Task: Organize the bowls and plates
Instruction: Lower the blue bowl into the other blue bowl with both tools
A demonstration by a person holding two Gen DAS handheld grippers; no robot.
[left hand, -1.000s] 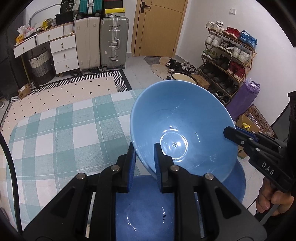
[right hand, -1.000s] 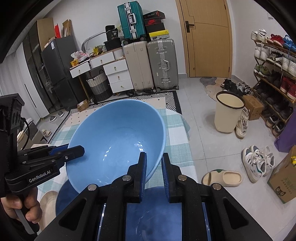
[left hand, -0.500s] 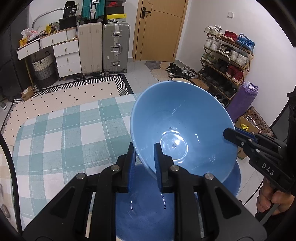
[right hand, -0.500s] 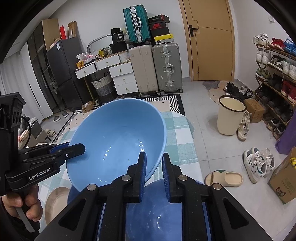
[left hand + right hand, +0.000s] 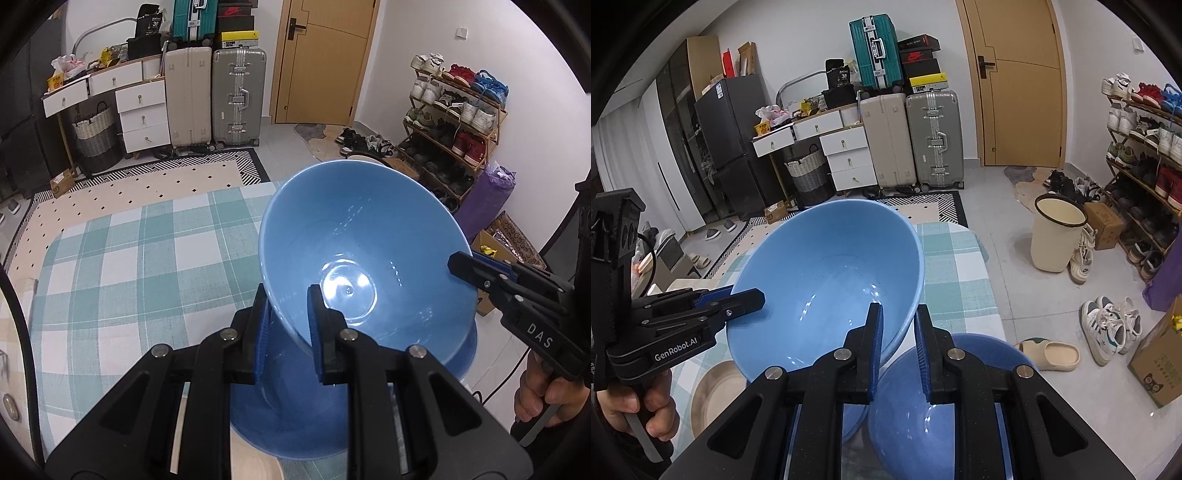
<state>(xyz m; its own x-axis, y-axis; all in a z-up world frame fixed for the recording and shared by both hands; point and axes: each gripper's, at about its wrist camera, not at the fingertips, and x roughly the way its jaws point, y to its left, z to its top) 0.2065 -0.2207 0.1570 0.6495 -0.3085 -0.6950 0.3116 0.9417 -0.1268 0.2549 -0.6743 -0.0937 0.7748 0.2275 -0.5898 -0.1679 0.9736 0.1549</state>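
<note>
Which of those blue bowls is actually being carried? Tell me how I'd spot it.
Start at the table with the green checked cloth. Above its near end, the large light blue bowl is held tilted, its rim pinched by the left tool and the right tool. Unlike the darker blue bowl lying below, it is paler and lifted.

Each camera sits just behind its own fingers and looks forward and downward along them, very close to what they hold. The left view rides behind the left gripper [image 5: 286, 314], with a pale blue bowl [image 5: 365, 254] filling the space just past the fingers and the right gripper [image 5: 480, 273] entering beyond them at the right edge. The right view rides behind the right gripper [image 5: 897, 325]; past its fingers, to the left, stands the left gripper [image 5: 738, 299]. Both views share the bowl [image 5: 827, 280], the checked counter [image 5: 122, 266], the door [image 5: 325, 59] and the suitcases [image 5: 934, 140] far ahead.
</note>
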